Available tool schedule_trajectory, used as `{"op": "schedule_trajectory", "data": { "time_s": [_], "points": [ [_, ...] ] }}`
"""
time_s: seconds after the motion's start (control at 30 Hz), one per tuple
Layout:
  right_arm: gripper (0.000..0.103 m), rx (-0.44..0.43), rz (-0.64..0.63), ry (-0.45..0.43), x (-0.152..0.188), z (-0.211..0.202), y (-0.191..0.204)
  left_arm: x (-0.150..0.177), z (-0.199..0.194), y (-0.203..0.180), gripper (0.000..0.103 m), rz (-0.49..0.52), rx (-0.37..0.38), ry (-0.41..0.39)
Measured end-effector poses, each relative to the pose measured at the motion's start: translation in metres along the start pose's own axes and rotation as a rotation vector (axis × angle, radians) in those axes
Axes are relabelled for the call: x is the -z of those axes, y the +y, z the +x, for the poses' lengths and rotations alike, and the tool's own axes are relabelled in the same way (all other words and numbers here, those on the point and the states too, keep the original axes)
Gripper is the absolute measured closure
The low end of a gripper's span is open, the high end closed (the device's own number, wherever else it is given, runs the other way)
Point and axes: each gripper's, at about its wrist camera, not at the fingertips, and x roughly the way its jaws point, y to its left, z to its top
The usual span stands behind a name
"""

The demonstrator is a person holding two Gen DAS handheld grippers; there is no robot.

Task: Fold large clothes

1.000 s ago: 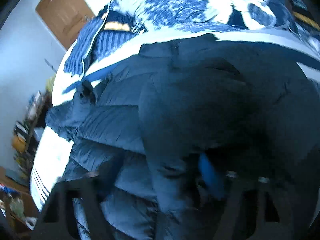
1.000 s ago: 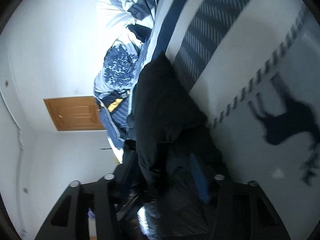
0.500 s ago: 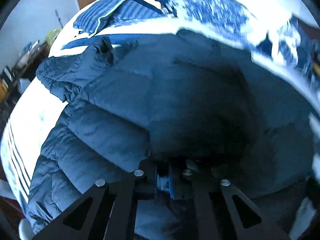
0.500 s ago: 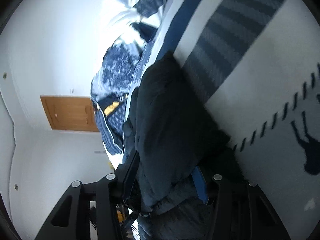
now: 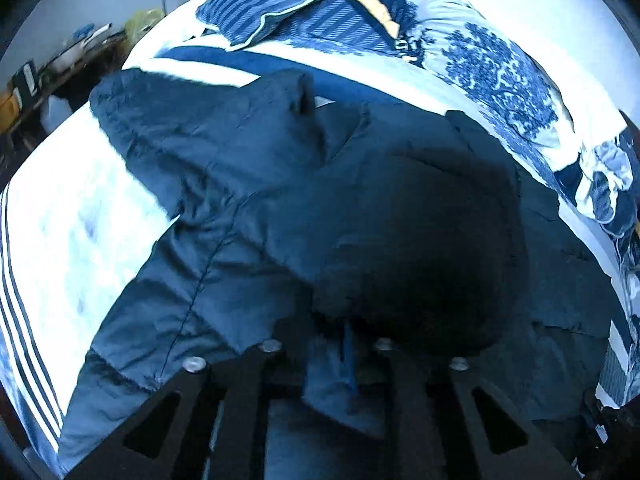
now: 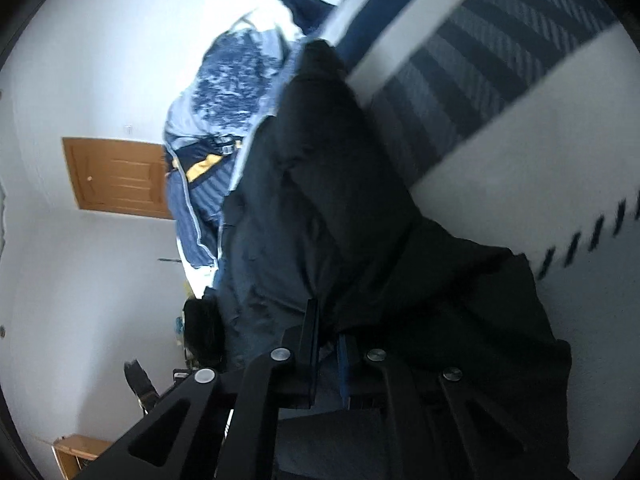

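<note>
Grippers both clamped on dark puffer jacket [image 5: 248, 208] over striped bedspread [image 5: 72, 216]: left gripper [image 5: 344, 344] level, low; right gripper [image 6: 326, 344] rolled sideways.

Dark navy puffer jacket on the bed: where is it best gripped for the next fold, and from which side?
Probably the loose sleeve cuff of the dark navy puffer jacket: it sticks out past the body towards the striped pillow, thin enough to pinch. Come from the bed's far side, over the cuff's open end.
</note>
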Motion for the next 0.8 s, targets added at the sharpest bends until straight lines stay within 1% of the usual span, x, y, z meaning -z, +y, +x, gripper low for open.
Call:
{"op": "schedule_trajectory", "data": {
  "time_s": [0.03,0.07,0.1,0.17,0.23,0.3,0.4,0.43,0.47,0.57,0.6,0.63,0.67,0.7,0.73,0.77,0.8],
  "points": [
    [0.094,-0.005,0.013,-0.004,-0.001,-0.001,-0.003,0.001,0.000,0.004,0.073,-0.008,-0.006,-0.012],
    [0.094,-0.005,0.019,-0.010,-0.004,-0.001,-0.004,0.000,0.000,0.008,0.067,-0.018,-0.007,-0.022],
    [0.094,0.006,0.018,-0.017,-0.006,0.000,-0.004,-0.002,0.001,0.015,0.064,-0.035,-0.008,-0.028],
    [0.094,0.025,0.011,-0.018,-0.007,-0.002,-0.005,-0.006,0.002,0.027,0.062,-0.058,-0.020,-0.027],
    [0.094,0.043,0.012,-0.023,-0.005,-0.004,-0.009,-0.002,-0.004,0.039,0.059,-0.090,-0.037,-0.024],
    [0.094,0.043,0.016,-0.018,-0.006,-0.001,-0.009,0.009,-0.014,0.046,0.052,-0.116,-0.046,-0.045],
    [0.094,0.060,0.001,-0.026,0.002,-0.014,-0.016,0.030,-0.023,0.043,0.046,-0.064,-0.090,-0.057],
    [0.094,0.062,-0.004,-0.027,0.003,-0.015,-0.016,0.035,-0.024,0.043,0.044,-0.054,-0.091,-0.058],
    [0.094,0.063,-0.005,-0.032,0.004,-0.016,-0.015,0.039,-0.023,0.041,0.039,-0.048,-0.085,-0.056],
    [0.094,0.054,-0.002,-0.041,0.004,-0.016,-0.014,0.033,-0.013,0.041,0.039,-0.044,-0.069,-0.043],
    [0.094,0.052,-0.003,-0.044,0.004,-0.016,-0.014,0.028,-0.011,0.040,0.050,-0.050,-0.068,-0.055],
    [0.094,0.052,-0.008,-0.046,0.003,-0.017,-0.014,0.022,-0.010,0.041,0.064,-0.058,-0.078,-0.066],
    [0.094,0.053,-0.015,-0.046,0.003,-0.018,-0.013,0.013,-0.008,0.041,0.089,-0.066,-0.086,-0.062],
    [0.094,0.058,-0.021,-0.055,0.003,-0.019,-0.012,0.001,-0.005,0.044,0.094,-0.078,-0.064,-0.054],
    [0.095,0.057,-0.027,-0.059,0.003,-0.021,-0.012,-0.006,-0.008,0.044,0.096,-0.082,-0.051,-0.069],
    [0.098,0.053,-0.034,-0.060,0.004,-0.021,-0.010,-0.014,-0.016,0.041,0.097,-0.070,-0.057,-0.115],
    [0.099,0.050,-0.044,-0.067,0.005,-0.024,-0.010,-0.018,-0.021,0.038,0.097,-0.053,-0.060,-0.144]
  ]
}}
